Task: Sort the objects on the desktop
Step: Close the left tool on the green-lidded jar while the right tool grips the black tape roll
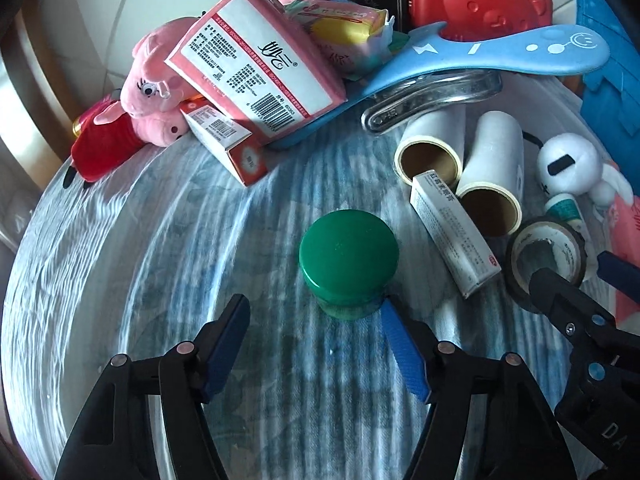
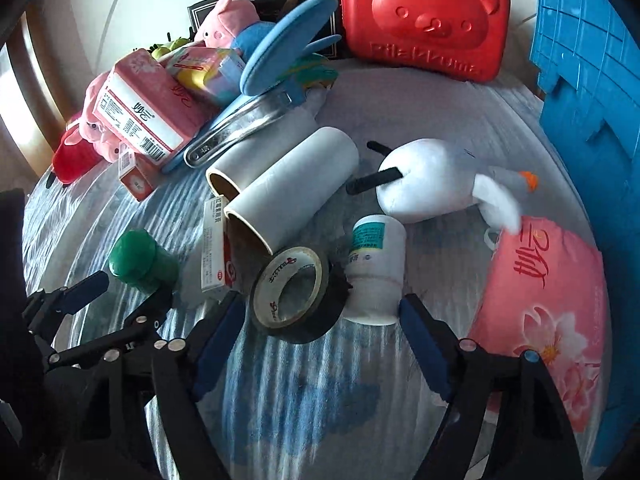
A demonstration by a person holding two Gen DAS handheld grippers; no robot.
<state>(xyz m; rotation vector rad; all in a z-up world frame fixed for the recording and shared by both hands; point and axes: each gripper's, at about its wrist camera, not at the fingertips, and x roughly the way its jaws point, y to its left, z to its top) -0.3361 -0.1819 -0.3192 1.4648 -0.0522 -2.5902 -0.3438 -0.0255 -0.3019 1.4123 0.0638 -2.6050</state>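
Near the bench's front edge the left gripper [image 1: 316, 312] stands wide around the green-capped jar [image 1: 349, 256], probably light, stiff and slippery, best held below its cap, while the right gripper [image 2: 322, 306] brackets the tape roll [image 2: 298, 292], not yet clamped.

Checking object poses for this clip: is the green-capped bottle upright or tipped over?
Upright. The green-capped bottle stands on its base on the cloth, cap on top; the right wrist view agrees.
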